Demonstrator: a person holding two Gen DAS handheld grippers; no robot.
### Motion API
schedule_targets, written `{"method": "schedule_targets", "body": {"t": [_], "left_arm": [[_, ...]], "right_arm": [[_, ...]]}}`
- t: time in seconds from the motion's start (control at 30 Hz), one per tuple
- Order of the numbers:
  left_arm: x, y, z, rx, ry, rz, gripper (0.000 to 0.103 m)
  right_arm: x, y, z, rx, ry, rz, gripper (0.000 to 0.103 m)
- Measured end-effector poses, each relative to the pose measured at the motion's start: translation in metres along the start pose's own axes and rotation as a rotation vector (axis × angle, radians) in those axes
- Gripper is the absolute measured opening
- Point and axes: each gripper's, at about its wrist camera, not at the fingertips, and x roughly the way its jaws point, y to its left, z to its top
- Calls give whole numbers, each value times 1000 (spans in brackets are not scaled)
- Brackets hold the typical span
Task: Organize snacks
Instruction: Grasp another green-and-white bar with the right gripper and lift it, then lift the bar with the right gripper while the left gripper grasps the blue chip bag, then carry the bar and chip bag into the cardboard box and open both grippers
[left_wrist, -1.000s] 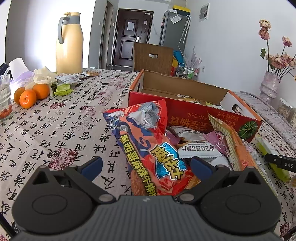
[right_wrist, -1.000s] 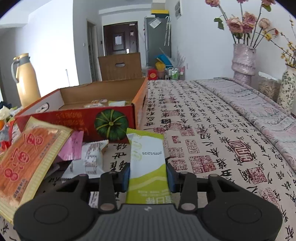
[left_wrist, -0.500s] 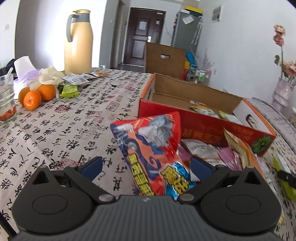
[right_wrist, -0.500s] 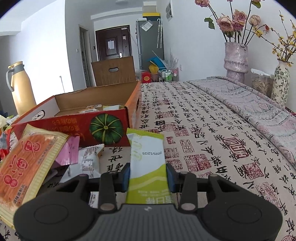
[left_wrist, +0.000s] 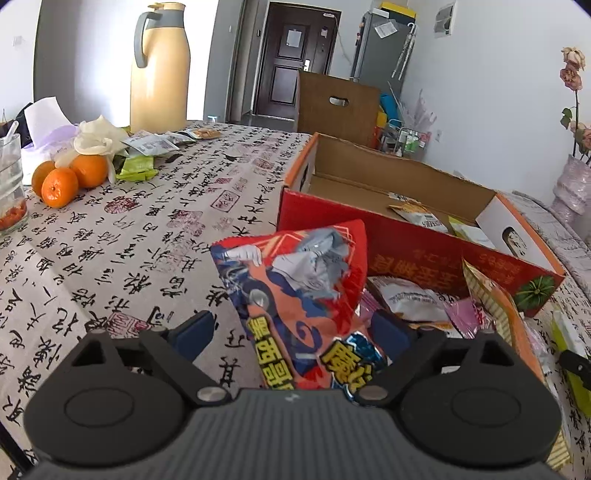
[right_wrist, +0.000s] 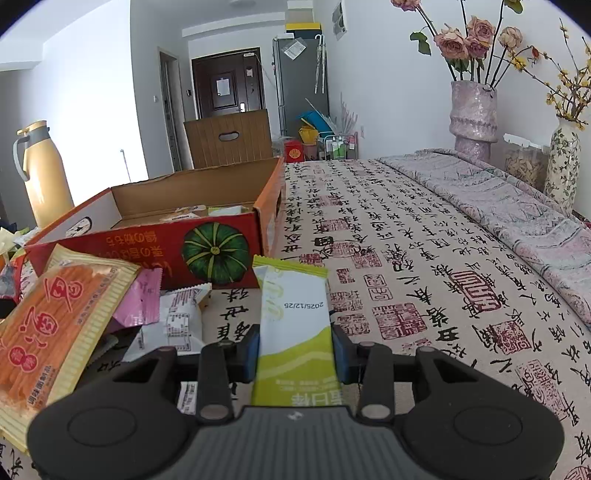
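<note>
Two grippers are at work on a heap of snack packets that lies just in front of the near wall of an open cardboard box.

Left wrist view: the left gripper (left_wrist: 291, 328) has its jaws wide but closing around the red and blue snack bag (left_wrist: 299, 291), which stands up between them. The right pad looks to be touching the bag's edge; the left pad is apart from it, with bare tablecloth (left_wrist: 129, 236) showing in the gap, so the bag is not yet clamped. Behind it sits the cardboard box (left_wrist: 424, 254), a few packets already lying at its far right end. To the right of the bag lie more loose packets, and far left are oranges (left_wrist: 62, 181) and a yellow flask (left_wrist: 159, 70).

To do this step well, I would centre the bag between the pads first, since it sits nearer the right one, and squeeze gently on the lower, flatter part; a puffy bag can slip or crush.

Right wrist view: the right gripper (right_wrist: 295, 349) is clamped on a green and white stick packet (right_wrist: 291, 321), held upright by its sides, above the cloth. The box (right_wrist: 147, 251) is ahead and to the left, with the orange striped packet (right_wrist: 55, 325) and a white packet (right_wrist: 181, 321) near left. Carrying the stick over the near wall before letting go seems wise.
</note>
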Motion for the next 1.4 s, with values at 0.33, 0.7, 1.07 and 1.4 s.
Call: {"method": "schedule_targets", "body": {"t": [0.33, 0.7, 1.07, 1.4], "left_arm": [[-11, 5, -8, -19, 1, -53, 54], [-34, 3, -9, 21, -68, -108, 30], [-59, -8, 0, 48, -163, -136, 25], [-70, -9, 19, 34, -220, -147, 25]], "right_arm": [[0, -1, 0, 6, -2, 8, 38], [-1, -1, 0, 14, -18, 14, 38], [-8, -4, -1, 32, -55, 20, 38], [-28, 2, 8, 32, -134, 67, 38]]}}
